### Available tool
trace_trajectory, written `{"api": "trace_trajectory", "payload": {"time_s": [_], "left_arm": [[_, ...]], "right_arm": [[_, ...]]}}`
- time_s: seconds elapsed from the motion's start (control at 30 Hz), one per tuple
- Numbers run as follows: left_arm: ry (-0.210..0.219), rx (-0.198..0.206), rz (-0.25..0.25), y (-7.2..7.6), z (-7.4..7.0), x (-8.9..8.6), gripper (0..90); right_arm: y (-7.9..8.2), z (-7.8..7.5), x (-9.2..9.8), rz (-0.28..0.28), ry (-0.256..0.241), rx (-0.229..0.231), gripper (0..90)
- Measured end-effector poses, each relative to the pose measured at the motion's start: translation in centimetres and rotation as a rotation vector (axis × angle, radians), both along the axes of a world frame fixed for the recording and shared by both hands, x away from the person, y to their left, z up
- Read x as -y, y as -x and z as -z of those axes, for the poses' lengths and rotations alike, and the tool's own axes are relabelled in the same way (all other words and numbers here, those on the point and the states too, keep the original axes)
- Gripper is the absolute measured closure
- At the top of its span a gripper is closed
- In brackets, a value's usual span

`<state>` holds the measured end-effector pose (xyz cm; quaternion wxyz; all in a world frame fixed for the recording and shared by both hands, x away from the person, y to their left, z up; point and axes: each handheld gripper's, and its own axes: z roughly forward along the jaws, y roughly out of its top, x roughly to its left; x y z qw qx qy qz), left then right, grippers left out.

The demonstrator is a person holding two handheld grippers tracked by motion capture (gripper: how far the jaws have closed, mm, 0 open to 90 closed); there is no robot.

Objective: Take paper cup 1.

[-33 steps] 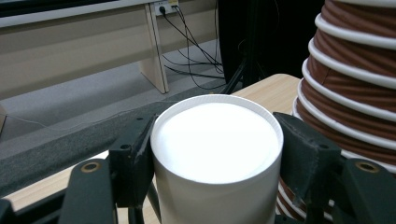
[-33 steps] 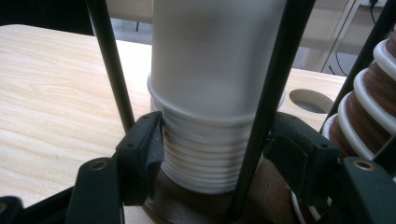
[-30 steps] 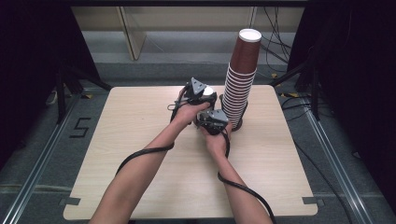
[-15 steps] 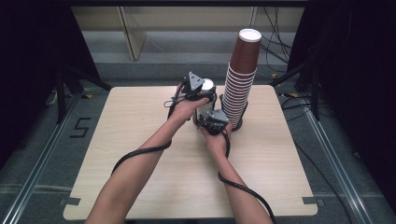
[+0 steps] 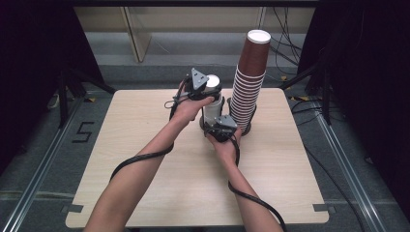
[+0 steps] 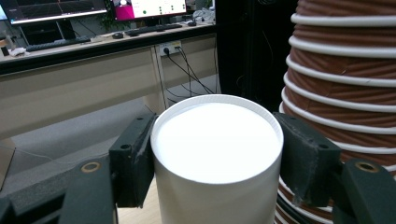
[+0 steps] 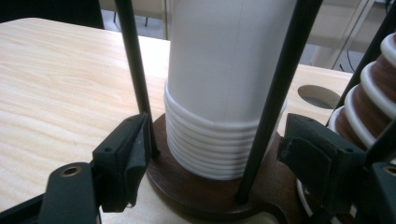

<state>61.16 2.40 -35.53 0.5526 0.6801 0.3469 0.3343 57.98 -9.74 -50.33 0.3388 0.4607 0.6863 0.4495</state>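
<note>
The left gripper sits at about 11 o'clock from the counter's centre, and its jaws pinch the top white cup just under the rim, one pad on each side, as the left gripper view shows. That cup stands upright, long axis vertical, mouth down and closed white base facing up; it is the uppermost of a short white stack whose nested rims show at the bottom in the right gripper view. The stack stands on a round brown base between thin black rods, near the middle of the counter's far half. The right gripper is low at 6 o'clock of that stack, its jaws spread, one to each side of the base and rods; whether they touch anything cannot be told. At 3 o'clock, just beside the white stack, rises a tall brown stack, also upright, mouths down, with a white base on top.
</note>
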Motion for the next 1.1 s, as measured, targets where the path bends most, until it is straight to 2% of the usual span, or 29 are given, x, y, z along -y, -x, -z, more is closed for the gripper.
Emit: {"api": "trace_trajectory", "payload": {"time_s": [0.03, 0.07, 0.13, 0.2, 0.3, 0.33, 0.37, 0.4, 0.43, 0.47, 0.53, 0.63, 0.67, 0.7, 0.73, 0.87, 0.93, 0.97, 1.1], "left_arm": [[-0.001, 0.004, 0.000, 0.1, -0.1, 0.0, 33.7], [-0.002, 0.007, 0.000, 0.3, -0.3, -0.1, 33.7], [-0.001, 0.010, 0.000, 0.5, -0.6, -0.2, 33.7], [-0.003, 0.011, 0.001, 0.8, -0.8, -0.3, 33.7], [-0.007, 0.015, 0.004, 1.3, -1.2, -0.6, 33.6], [-0.003, 0.013, 0.006, 1.5, -1.3, -0.7, 33.6], [-0.006, 0.012, 0.010, 2.0, -1.4, -0.9, 33.6], [-0.006, 0.012, 0.010, 2.0, -1.4, -0.9, 33.6], [-0.007, 0.010, 0.011, 2.3, -1.5, -1.1, 33.6], [-0.012, 0.007, 0.013, 2.6, -1.6, -1.3, 33.6], [-0.020, -0.006, 0.021, 3.4, -1.6, -2.0, 33.6], [-0.025, -0.013, 0.023, 3.9, -1.5, -2.6, 33.6], [-0.021, -0.020, 0.026, 4.2, -1.5, -2.9, 33.6], [-0.013, -0.029, 0.025, 4.5, -1.4, -3.2, 33.6], [-0.013, -0.036, 0.027, 4.8, -1.3, -3.5, 33.6], [-0.027, -0.051, 0.037, 6.2, -0.7, -4.3, 33.6], [-0.029, -0.061, 0.054, 7.0, -0.5, -4.5, 33.6], [-0.046, -0.040, 0.062, 7.3, -0.3, -4.7, 33.6], [-0.045, -0.055, 0.090, 9.0, 0.7, -4.9, 33.6]], "right_arm": [[0.1, 0.0, 0.0, -0.006, -0.009, -0.001, 24.3], [0.3, -0.1, 0.0, -0.012, 0.003, 0.006, 23.5], [0.6, -0.2, 0.0, -0.031, -0.016, -0.011, 23.0], [0.8, -0.2, 0.2, -0.030, -0.018, 0.002, 22.9], [1.3, -0.3, 0.6, -0.018, 0.003, 0.010, 22.9], [1.4, -0.3, 0.6, -0.026, 0.009, 0.018, 22.9], [1.7, -0.3, 0.7, -0.029, -0.015, 0.017, 22.8], [1.9, -0.4, 0.8, -0.056, -0.007, 0.007, 22.7], [1.9, -0.4, 0.8, -0.056, -0.007, 0.007, 22.7], [2.1, -0.6, 0.9, -0.050, -0.001, 0.018, 22.5], [2.8, -1.1, 1.4, -0.084, 0.044, 0.026, 21.6], [3.7, -2.0, 2.0, -0.104, 0.020, 0.016, 21.4], [3.7, -2.0, 2.0, -0.104, 0.020, 0.016, 21.4], [3.8, -2.3, 2.5, -0.127, 0.046, 0.037, 21.3], [4.2, -2.6, 2.7, -0.118, 0.025, 0.025, 21.2], [5.3, -3.7, 4.2, -0.152, 0.049, 0.042, 20.9], [5.9, -3.9, 4.8, -0.146, 0.039, 0.038, 20.9], [6.5, -4.0, 5.5, -0.153, 0.025, 0.020, 20.9], [7.5, -4.0, 6.5, -0.165, 0.037, 0.031, 20.7]]}}
